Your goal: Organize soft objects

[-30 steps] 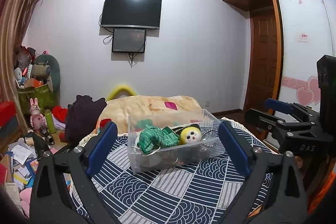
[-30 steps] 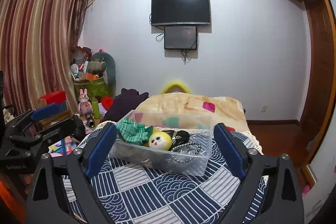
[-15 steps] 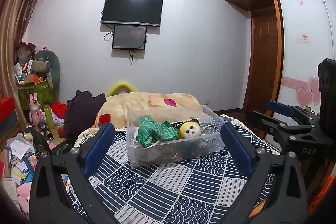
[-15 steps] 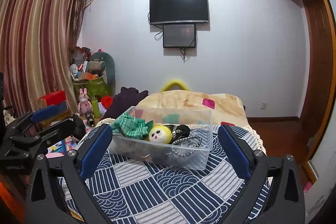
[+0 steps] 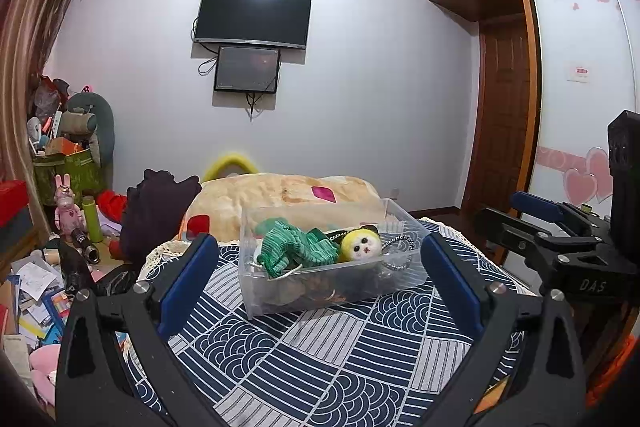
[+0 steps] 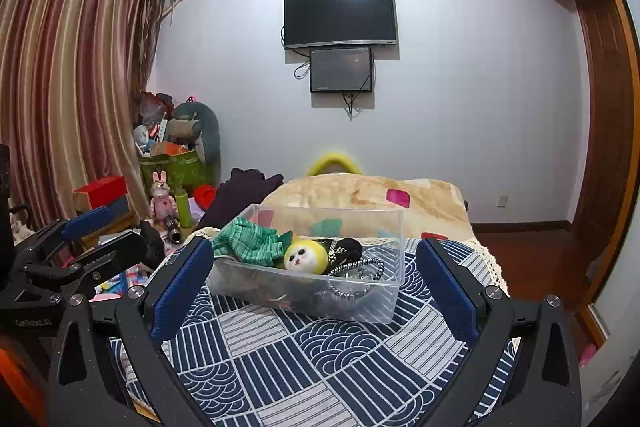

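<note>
A clear plastic bin (image 5: pixel 404 277) (image 6: pixel 384 303) sits on a blue patterned cloth. In it lie a green knitted item (image 5: pixel 298 251) (image 6: pixel 246 241), a yellow round plush with a white face (image 5: pixel 362 246) (image 6: pixel 305 256), a black soft item (image 6: pixel 344 247) and a braided cord (image 6: pixel 356 267). My left gripper (image 5: pixel 320 277) is open and empty, short of the bin. My right gripper (image 6: pixel 314 277) is open and empty, also short of the bin. Each gripper shows at the edge of the other's view.
The blue patterned cloth (image 5: pixel 320 355) covers the surface. A beige blanket (image 5: pixel 280 195) and dark clothes (image 5: pixel 156 211) lie behind the bin. Toys, boxes and papers (image 5: pixel 36 279) clutter the floor at left. A wardrobe door (image 5: pixel 576 147) stands at right.
Both grippers have drawn back slightly and tilted up, so the bin sits lower and a little farther in both views. Both stay open and empty.
</note>
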`<action>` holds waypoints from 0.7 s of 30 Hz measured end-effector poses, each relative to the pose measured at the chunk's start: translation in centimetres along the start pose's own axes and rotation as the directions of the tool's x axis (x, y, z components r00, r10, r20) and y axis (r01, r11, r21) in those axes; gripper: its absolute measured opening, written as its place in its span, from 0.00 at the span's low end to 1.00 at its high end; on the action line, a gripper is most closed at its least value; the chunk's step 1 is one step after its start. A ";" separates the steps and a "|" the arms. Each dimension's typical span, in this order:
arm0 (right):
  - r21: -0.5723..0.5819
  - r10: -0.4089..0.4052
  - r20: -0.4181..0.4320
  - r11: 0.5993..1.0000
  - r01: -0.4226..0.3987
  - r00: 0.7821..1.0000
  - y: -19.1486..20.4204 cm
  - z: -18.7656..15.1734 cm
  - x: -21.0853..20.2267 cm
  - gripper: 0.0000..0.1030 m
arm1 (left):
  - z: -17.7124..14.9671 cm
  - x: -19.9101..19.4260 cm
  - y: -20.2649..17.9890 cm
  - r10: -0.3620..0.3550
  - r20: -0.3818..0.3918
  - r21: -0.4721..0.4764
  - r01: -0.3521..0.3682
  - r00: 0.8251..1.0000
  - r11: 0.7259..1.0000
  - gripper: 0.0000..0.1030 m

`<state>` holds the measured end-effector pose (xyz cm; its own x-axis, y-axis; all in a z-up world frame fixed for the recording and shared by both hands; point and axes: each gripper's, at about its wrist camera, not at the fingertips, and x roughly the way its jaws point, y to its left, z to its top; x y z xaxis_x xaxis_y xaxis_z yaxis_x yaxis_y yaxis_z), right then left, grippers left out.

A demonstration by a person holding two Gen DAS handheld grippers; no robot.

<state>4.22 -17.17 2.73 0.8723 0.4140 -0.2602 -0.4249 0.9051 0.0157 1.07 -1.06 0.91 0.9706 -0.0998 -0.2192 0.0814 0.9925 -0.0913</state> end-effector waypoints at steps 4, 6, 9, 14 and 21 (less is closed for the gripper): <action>0.002 0.003 -0.002 1.000 -0.003 1.000 0.0 0.0 0.0 0.99 | -0.1 0.0 -0.2 0.002 -0.002 0.012 -0.002 1.000 1.000 1.00; 0.004 0.005 -0.003 1.000 -0.005 1.000 0.0 0.0 -0.1 0.99 | -0.1 0.0 -0.3 0.005 -0.001 0.017 -0.005 1.000 1.000 1.00; 0.005 0.007 -0.004 1.000 -0.007 1.000 0.1 0.1 -0.3 0.99 | -0.1 0.1 -0.3 0.001 -0.002 0.010 -0.001 1.000 1.000 1.00; 0.011 0.005 -0.003 1.000 -0.005 1.000 0.1 0.0 -0.3 0.99 | -0.1 0.1 -0.1 -0.020 -0.010 -0.007 0.020 1.000 1.000 1.00; 0.025 0.005 -0.009 1.000 -0.005 1.000 -0.2 -0.2 -0.3 0.99 | 0.0 0.2 0.0 -0.028 -0.008 -0.011 0.028 1.000 1.000 1.00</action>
<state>4.01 -17.54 2.61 0.8680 0.4174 -0.2691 -0.4227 0.9053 0.0406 1.21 -1.12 0.84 0.9661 -0.1279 -0.2242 0.1058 0.9885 -0.1078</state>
